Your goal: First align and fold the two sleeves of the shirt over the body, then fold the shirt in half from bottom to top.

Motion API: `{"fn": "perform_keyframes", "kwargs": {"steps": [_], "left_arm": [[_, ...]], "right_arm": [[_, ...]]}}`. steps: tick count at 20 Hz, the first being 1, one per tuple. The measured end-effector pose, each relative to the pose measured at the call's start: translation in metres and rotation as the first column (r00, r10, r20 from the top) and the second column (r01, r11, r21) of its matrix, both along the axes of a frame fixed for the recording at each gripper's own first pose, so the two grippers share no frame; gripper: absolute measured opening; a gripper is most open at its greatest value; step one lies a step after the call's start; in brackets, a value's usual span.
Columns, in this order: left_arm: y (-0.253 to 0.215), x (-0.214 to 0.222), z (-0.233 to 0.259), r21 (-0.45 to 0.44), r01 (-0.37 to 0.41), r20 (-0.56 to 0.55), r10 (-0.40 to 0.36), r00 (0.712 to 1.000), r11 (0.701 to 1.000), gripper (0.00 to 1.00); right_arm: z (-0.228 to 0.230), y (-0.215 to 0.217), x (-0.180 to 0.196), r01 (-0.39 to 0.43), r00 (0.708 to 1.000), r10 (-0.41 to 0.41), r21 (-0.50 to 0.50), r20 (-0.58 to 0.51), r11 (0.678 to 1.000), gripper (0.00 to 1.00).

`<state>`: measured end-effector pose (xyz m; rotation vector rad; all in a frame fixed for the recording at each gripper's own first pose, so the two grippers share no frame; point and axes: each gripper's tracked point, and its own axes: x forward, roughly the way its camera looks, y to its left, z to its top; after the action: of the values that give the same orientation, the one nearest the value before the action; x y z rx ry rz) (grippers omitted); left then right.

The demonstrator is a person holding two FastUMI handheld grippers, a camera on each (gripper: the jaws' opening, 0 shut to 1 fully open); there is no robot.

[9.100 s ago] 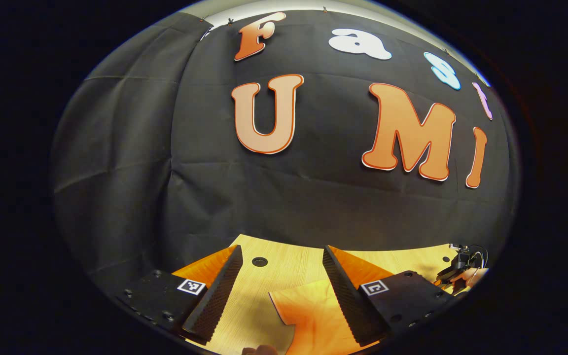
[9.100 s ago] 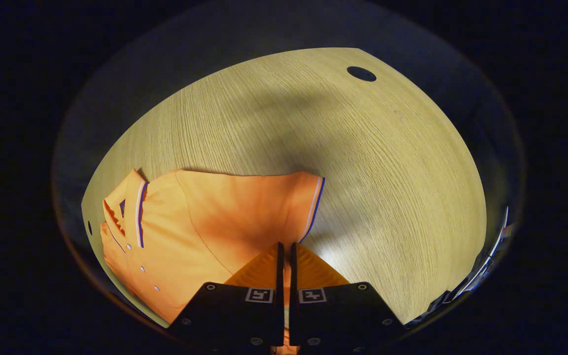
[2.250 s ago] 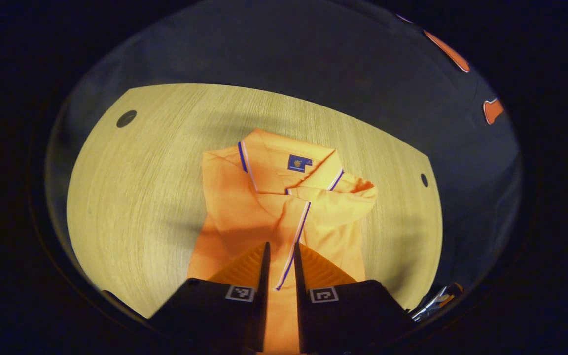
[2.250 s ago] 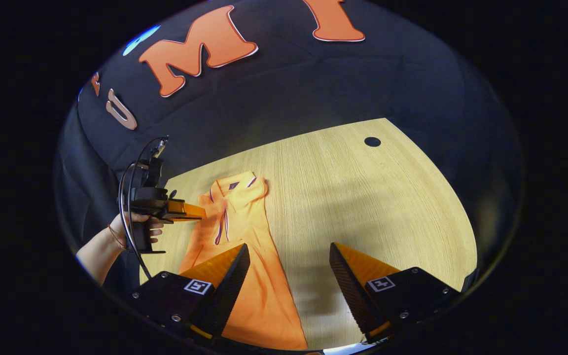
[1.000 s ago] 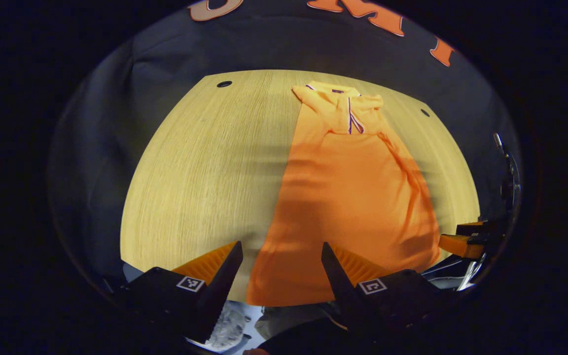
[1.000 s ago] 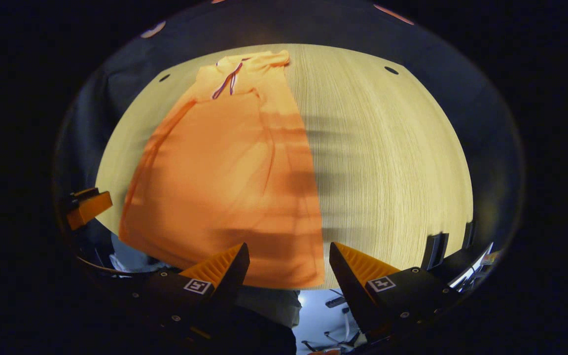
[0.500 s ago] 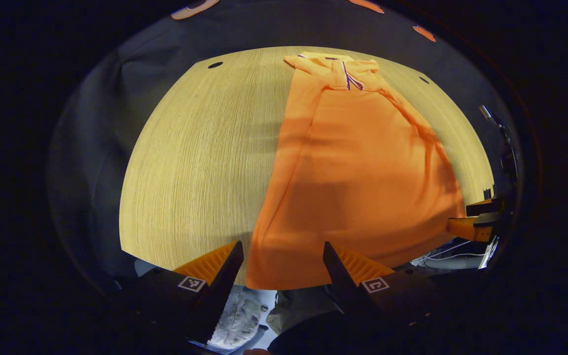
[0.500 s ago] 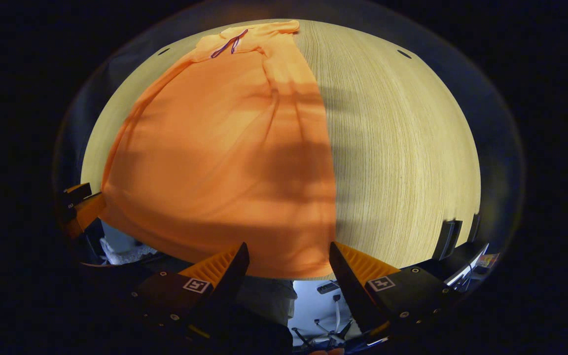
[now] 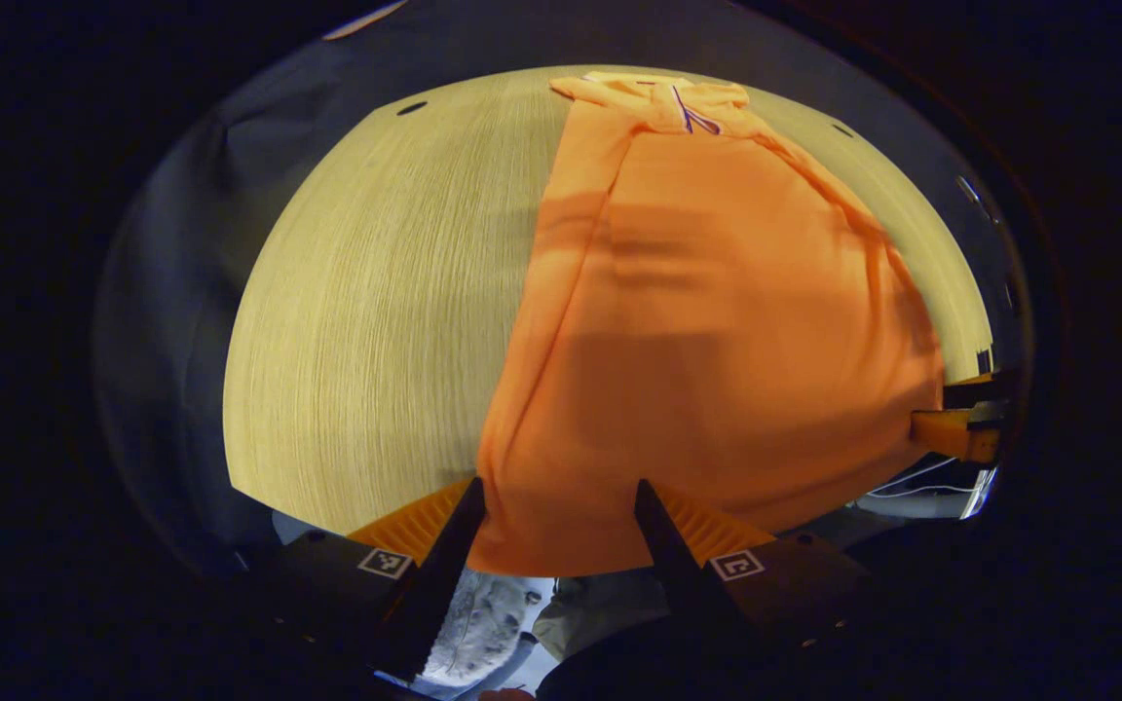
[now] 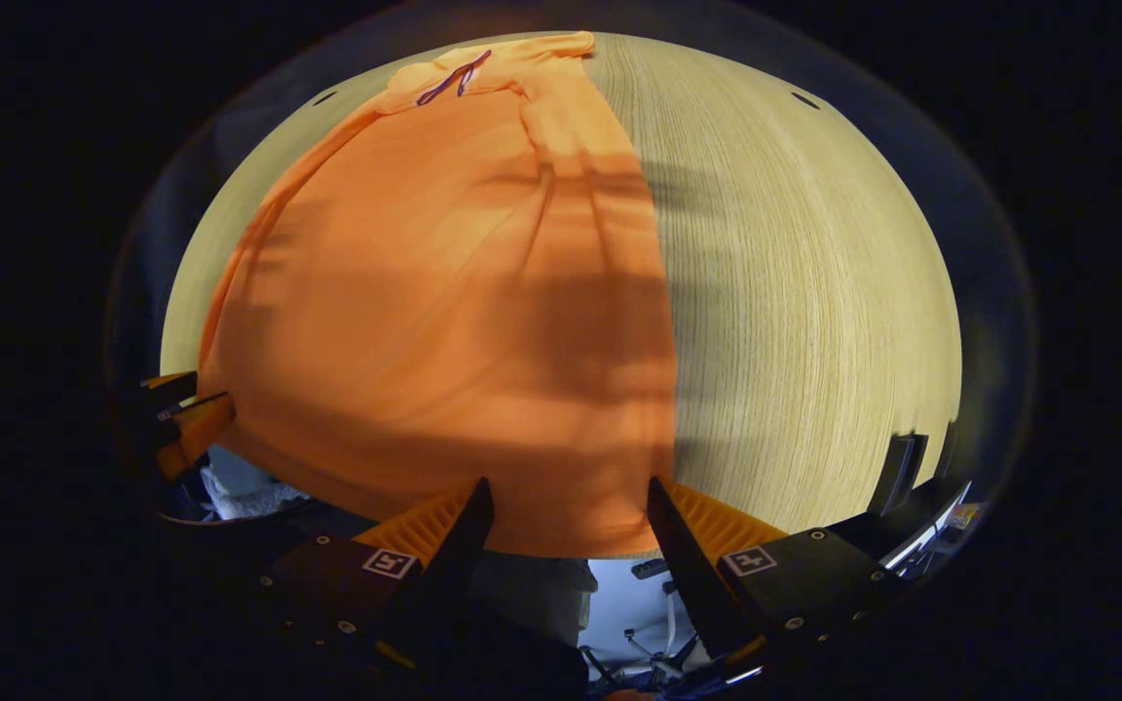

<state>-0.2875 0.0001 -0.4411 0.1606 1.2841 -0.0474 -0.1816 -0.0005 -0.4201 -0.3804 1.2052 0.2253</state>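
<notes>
1. At the near edge of the pale wood-grain table point(image 9: 366, 321), the orange short-sleeved polo shirt point(image 9: 717, 331) lies flat and lengthwise, its collar with the dark-striped placket point(image 9: 688, 102) at the far end and its bottom hem point(image 9: 561, 560) hanging just over the table's near edge.
2. Both sleeves appear already folded in over the body; I judge the step in hand to be the bottom-to-top fold.
3. Your left gripper point(image 9: 556, 501) is released, jaws spread wide, straddling the hem's left corner without pressing on it.
4. Your right gripper point(image 10: 566, 501) is likewise released, jaws apart at the hem's right corner point(image 10: 639, 540).
5. Advance each gripper so the cloth sits deep between the fingers before you clench, and take both layers at each corner.
6. Grip at matching points on the hem, otherwise the fold will likely run skewed.
7. Lift both corners together and level, then carry them towards the collar with the hem held taut between the grippers.
8. Mind the faint lengthwise creases point(image 10: 546, 214) on the body; slack could bunch there.
9. Lay the hem square with the shoulders before letting go.
</notes>
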Motion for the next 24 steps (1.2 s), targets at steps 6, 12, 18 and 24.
{"fn": "perform_keyframes", "kwargs": {"steps": [6,12,18,24], "left_arm": [[-0.002,0.002,0.0,-0.067,-0.061,0.053,0.065,0.996,0.996,0.97],[-0.023,0.008,0.001,-0.088,0.121,0.116,-0.11,0.987,0.989,0.54],[-0.033,0.021,0.002,-0.258,-0.011,0.077,0.032,0.997,0.966,0.0],[-0.045,0.049,0.05,-0.306,0.048,0.175,0.006,0.985,0.951,0.01]], "right_arm": [[-0.002,0.0,-0.001,0.014,1.0,-0.014,-0.009,-0.026,1.0,0.98],[-0.002,0.015,-0.003,-0.016,1.0,0.016,0.011,0.006,1.0,0.32],[0.002,0.023,-0.005,-0.013,1.0,0.011,0.124,0.017,0.992,0.0],[0.037,0.034,0.015,-0.023,0.998,0.009,0.205,0.069,0.978,0.0]]}}
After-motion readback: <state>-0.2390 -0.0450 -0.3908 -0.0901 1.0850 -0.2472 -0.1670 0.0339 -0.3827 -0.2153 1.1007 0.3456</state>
